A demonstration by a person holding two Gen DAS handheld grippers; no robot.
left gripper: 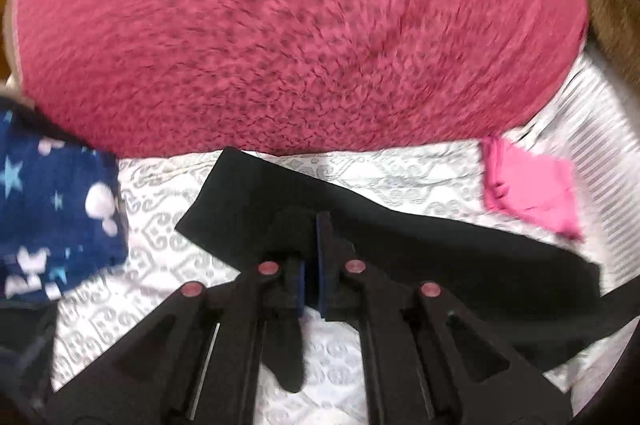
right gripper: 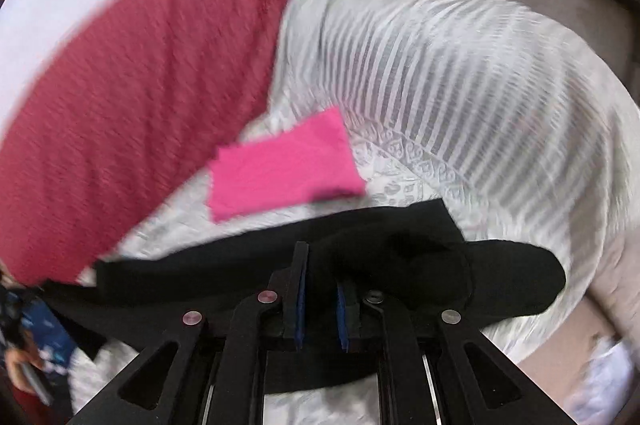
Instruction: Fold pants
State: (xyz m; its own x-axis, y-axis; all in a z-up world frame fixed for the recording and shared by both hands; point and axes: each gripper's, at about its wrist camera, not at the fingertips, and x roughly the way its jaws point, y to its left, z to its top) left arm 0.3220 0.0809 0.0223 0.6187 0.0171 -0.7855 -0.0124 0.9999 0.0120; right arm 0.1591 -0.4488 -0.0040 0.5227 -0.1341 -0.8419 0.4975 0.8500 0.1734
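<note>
Here the black pants (left gripper: 420, 253) hang as a band between the two tools, raised above the patterned white bedsheet (left gripper: 152, 225). The left gripper (left gripper: 316, 225) is clenched on one end of the cloth, and the right gripper (right gripper: 320, 265) pinches the other end, with fabric bunched between its blue pads. To fold well, both hands should probably keep the band taut and level, carry it over together, and let go only once the edges line up. The bed is crowded: a crimson fuzzy blanket (left gripper: 288, 25) lies beyond, a folded pink cloth (right gripper: 280, 169) sits near the pants, and a navy star-print garment (left gripper: 60, 209) lies to the left.
</note>
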